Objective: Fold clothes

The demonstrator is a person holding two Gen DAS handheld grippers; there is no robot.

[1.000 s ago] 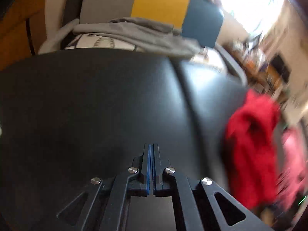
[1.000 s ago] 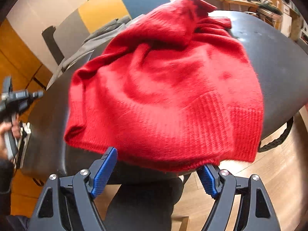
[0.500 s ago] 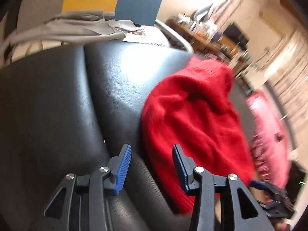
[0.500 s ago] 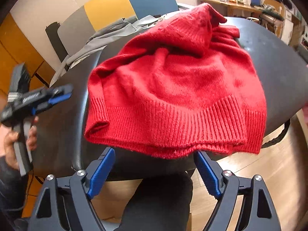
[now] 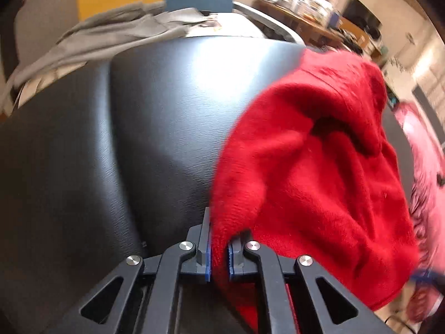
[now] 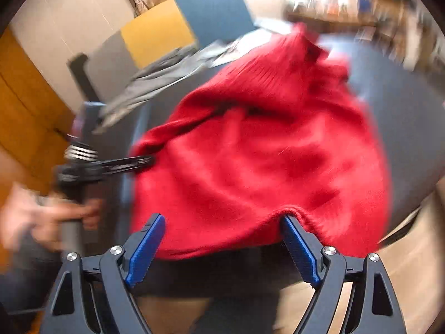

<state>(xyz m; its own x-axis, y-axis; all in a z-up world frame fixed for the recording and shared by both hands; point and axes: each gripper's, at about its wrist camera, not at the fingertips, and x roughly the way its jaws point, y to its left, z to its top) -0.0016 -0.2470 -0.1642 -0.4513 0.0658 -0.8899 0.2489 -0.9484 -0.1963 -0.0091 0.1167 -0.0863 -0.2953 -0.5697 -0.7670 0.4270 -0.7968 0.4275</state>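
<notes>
Since half a second ago left claw [image 5: 219, 253] went from spread to pinching red sweater [image 5: 311, 172] hem edge, sweater bunched on black surface [image 5: 133, 128], right claw [image 6: 222, 239] spread at hem; grip deep, pull taut.
</notes>
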